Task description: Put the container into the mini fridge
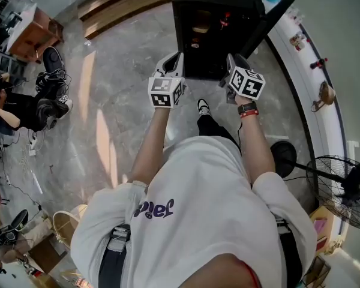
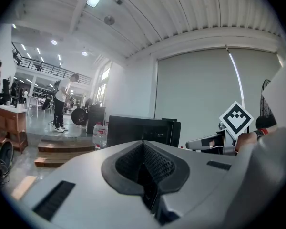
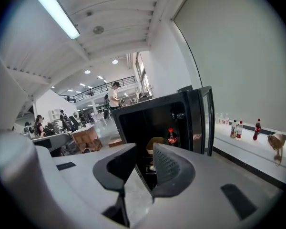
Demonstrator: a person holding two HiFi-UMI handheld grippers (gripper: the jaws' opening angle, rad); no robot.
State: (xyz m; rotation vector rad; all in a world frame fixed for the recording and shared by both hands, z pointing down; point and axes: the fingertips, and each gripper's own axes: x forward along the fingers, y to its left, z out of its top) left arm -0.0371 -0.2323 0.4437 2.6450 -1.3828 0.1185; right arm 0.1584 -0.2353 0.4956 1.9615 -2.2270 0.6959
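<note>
I have both tools raised in front of the black mini fridge (image 1: 216,2), whose door stands open. The ribbed pads of my left gripper (image 2: 144,149) are pressed together with nothing between them, while my right gripper (image 3: 144,159) stands moderately apart and empty. Through that gap I see the tan box-like container (image 3: 155,143) on a shelf inside the fridge, just beside a dark, red-capped cola bottle (image 3: 172,136).

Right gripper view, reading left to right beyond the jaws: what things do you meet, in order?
Wooden cabinet → mini fridge → its open door → two pale bottles on the ledge → cola bottle → brown object.
</note>
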